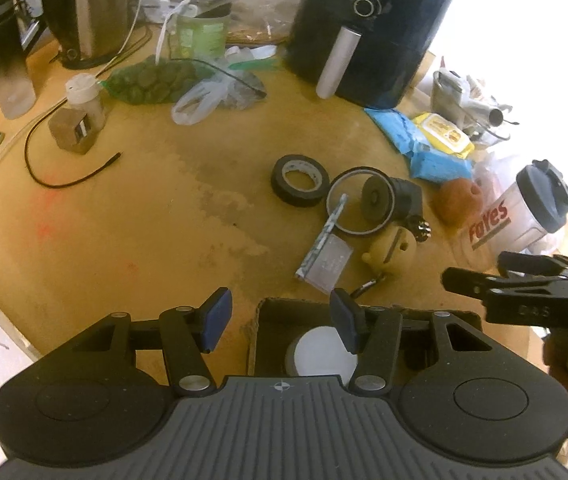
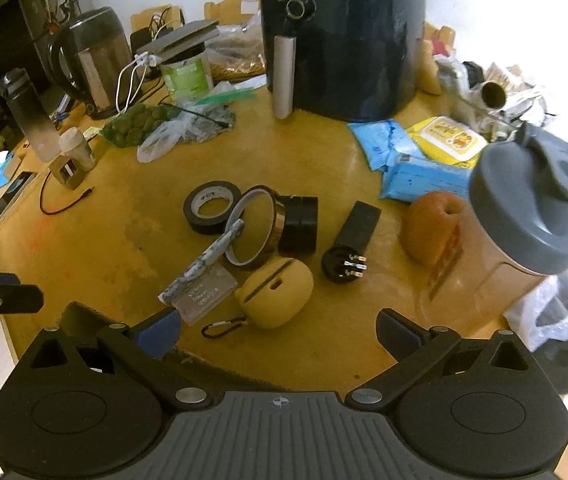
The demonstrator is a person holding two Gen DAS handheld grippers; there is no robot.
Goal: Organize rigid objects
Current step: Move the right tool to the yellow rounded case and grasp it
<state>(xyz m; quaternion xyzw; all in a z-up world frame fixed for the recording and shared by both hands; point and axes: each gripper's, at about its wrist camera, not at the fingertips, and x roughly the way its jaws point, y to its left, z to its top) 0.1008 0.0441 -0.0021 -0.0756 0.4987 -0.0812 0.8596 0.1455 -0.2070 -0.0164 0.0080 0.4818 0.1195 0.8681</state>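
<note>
My left claw [image 1: 280, 322] hangs empty with its pads spread wide, right over the cardboard box [image 1: 262, 312] at the near table edge; a white puck [image 1: 315, 354] already sits in the box, just under my right-hand pad [image 1: 345, 320]. My right claw [image 2: 278, 334] is also empty and spread wide, low over the table [image 2: 132, 240]. Straight ahead of it, just past its left pad [image 2: 160, 334], lie the yellow case [image 2: 274, 292] with its clip [image 2: 222, 328], the clear card [image 2: 204, 294] with a speckled stick [image 2: 204, 262] resting on it, then the black tape [image 2: 210, 208], the thin ring [image 2: 254, 228] leaning on a black spool [image 2: 297, 224], and the plug [image 2: 343, 264]. I'd guess the case goes next. The pile is tight: closing on the case could catch the clip or shove the card, and the ring looks ready to roll if the stick shifts. To the right of the right claw the shaker [image 2: 523, 216] stands close beside an apple [image 2: 429, 226]; a wide swing would tip it. My two claws are near each other at the box, so they could collide.
</note>
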